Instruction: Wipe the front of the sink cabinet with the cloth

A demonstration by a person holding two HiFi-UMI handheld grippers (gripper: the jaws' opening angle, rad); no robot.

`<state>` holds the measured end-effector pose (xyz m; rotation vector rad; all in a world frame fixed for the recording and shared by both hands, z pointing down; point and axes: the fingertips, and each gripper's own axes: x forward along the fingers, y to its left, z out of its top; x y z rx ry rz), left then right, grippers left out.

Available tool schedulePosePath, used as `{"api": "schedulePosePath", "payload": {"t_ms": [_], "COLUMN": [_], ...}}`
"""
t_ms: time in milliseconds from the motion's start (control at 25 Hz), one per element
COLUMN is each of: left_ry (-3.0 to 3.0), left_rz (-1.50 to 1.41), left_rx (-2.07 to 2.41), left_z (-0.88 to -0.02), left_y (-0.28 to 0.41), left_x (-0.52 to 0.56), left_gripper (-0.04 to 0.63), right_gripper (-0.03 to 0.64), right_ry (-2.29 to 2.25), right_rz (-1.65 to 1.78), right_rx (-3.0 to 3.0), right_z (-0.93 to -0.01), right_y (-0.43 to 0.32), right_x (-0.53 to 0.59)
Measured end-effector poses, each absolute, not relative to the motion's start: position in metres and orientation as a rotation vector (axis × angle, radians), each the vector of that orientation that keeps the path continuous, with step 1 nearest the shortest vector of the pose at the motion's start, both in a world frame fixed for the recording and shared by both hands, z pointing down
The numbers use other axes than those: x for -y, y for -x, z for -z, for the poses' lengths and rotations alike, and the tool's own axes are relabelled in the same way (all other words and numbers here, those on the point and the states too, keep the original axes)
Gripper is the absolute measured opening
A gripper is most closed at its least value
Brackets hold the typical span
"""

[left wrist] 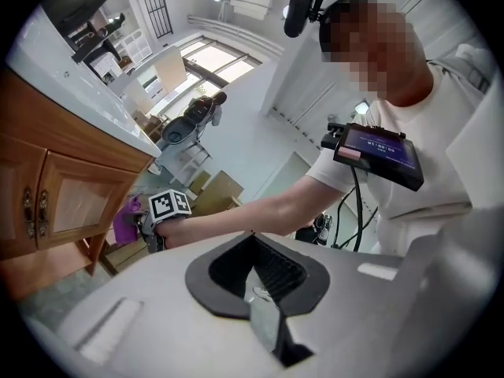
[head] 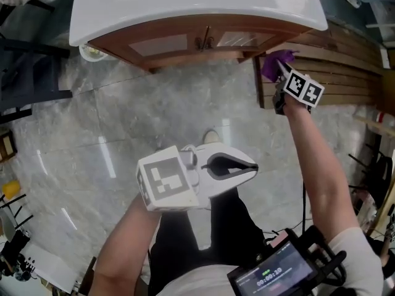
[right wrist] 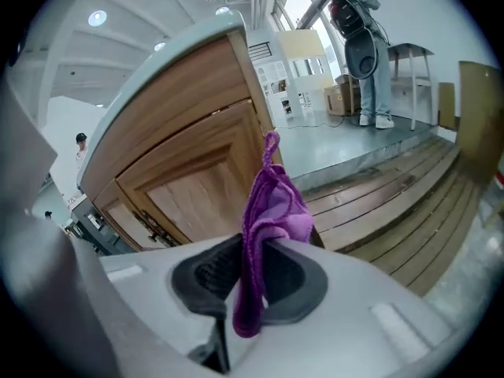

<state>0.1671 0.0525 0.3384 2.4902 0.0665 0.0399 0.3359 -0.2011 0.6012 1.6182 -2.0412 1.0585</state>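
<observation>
The wooden sink cabinet stands under a white basin at the top of the head view; its two doors fill the right gripper view. My right gripper is shut on a purple cloth, held up by the cabinet's right front corner. The cloth bunches out past the jaws, close to the wood; contact cannot be told. My left gripper hangs low over the floor, far from the cabinet, jaws shut with nothing in them.
Grey marble floor lies before the cabinet. A wooden slatted platform sits to the cabinet's right. A small monitor is strapped near my right arm. Dark racks stand at the left.
</observation>
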Motion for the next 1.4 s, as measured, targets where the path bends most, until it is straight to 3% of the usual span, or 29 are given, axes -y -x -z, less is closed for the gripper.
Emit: {"api": "schedulePosePath", "payload": {"t_ms": [360, 880, 1080, 1400], "left_ry": [-2.471, -2.472, -2.48, -2.484], "left_rz": [-0.025, -0.002, 0.035, 0.048], "left_rx": [-0.008, 0.055, 0.083, 0.087], "left_z": [-0.352, -0.344, -0.343, -0.334], "left_y": [-0.172, -0.15, -0.111, -0.094], "left_x": [-0.03, -0.022, -0.03, -0.033], "left_gripper": [0.006, 0.006, 0.006, 0.006], "right_gripper": [0.055, 0.055, 0.055, 0.055], "right_ry": [-1.507, -1.278, -1.243, -1.208], "right_rz": [-1.024, -1.087, -1.113, -1.121], "right_rx": [2.046, 2.187, 2.214, 2.241], "right_z": [-0.63, -0.618, -0.61, -0.594], "right_y": [-0.317, -0.203, -0.148, -0.11], "right_x": [0.232, 0.23, 0.215, 0.205]}}
